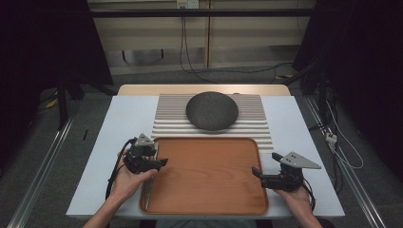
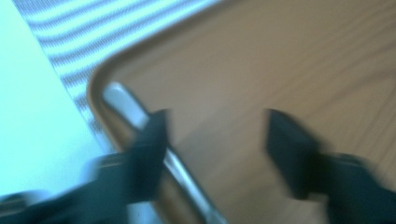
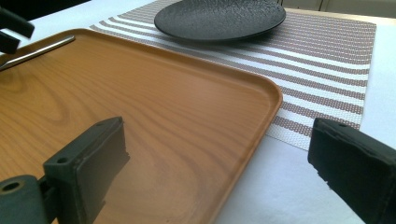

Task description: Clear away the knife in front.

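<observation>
A: Jaws? Left gripper standing spread over the one metal utensil (blurred) along the tray's left rim; right gripper gaping, holding nothing.

B: Counting one wooden tray, one dark plate, one striped mat.

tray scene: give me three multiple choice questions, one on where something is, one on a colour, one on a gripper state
1. Where does the metal utensil lie?
A. on the plate
B. along the tray's left edge
C. on the bare table

2. What colour is the plate?
A. white
B. red
C. black

3. How do the right gripper's jaws stand?
A. open, holding nothing
B. shut on the plate
C. shut on the utensil

Answers: 1 B, it rests inside the wooden tray against the left rim; 2 C, it sits dark on the striped mat; 3 A, the right gripper view shows a wide gap spanning the tray's edge.
</observation>
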The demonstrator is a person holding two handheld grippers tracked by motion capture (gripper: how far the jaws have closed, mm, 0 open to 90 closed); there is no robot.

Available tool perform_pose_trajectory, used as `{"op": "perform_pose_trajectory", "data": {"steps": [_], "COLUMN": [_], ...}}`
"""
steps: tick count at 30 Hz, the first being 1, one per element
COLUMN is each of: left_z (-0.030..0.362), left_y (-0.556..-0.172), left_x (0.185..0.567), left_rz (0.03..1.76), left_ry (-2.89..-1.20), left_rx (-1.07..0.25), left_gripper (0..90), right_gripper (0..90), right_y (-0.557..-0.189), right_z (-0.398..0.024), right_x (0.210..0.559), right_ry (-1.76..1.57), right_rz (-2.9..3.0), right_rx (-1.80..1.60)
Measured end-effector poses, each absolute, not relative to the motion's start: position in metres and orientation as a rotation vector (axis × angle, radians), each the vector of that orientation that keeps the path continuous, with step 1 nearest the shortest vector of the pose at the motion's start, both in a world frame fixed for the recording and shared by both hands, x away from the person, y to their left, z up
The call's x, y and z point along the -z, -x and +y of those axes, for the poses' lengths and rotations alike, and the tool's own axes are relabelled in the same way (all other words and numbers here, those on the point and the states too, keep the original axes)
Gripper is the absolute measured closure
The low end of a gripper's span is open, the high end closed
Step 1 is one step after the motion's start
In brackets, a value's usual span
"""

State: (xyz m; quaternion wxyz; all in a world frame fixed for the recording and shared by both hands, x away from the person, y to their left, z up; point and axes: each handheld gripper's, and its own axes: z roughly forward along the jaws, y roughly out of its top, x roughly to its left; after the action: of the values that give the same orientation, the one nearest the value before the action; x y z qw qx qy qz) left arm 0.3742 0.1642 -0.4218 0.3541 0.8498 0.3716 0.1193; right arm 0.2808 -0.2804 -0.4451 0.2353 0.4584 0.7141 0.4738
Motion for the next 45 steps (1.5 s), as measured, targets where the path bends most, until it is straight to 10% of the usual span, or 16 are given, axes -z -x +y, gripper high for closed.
{"op": "perform_pose_trajectory", "data": {"steps": [5, 45], "left_z": [0.162, 0.208], "left_y": [-0.374, -0.324], "left_x": [0.417, 0.424], "left_rz": [0.936, 1.050], "left_ry": [-2.147, -1.920], "left_rx": [-0.334, -0.500], "left_gripper": [5.8, 5.3], "right_gripper": [4.6, 4.5], "right_y": [-0.282, -0.278], "right_z": [-0.281, -0.281], "right_x": [0.446, 0.444], "right_ry": [-1.257, -1.253], "right_rz": [1.963, 1.951], "right_rx": [-1.302, -1.308]}}
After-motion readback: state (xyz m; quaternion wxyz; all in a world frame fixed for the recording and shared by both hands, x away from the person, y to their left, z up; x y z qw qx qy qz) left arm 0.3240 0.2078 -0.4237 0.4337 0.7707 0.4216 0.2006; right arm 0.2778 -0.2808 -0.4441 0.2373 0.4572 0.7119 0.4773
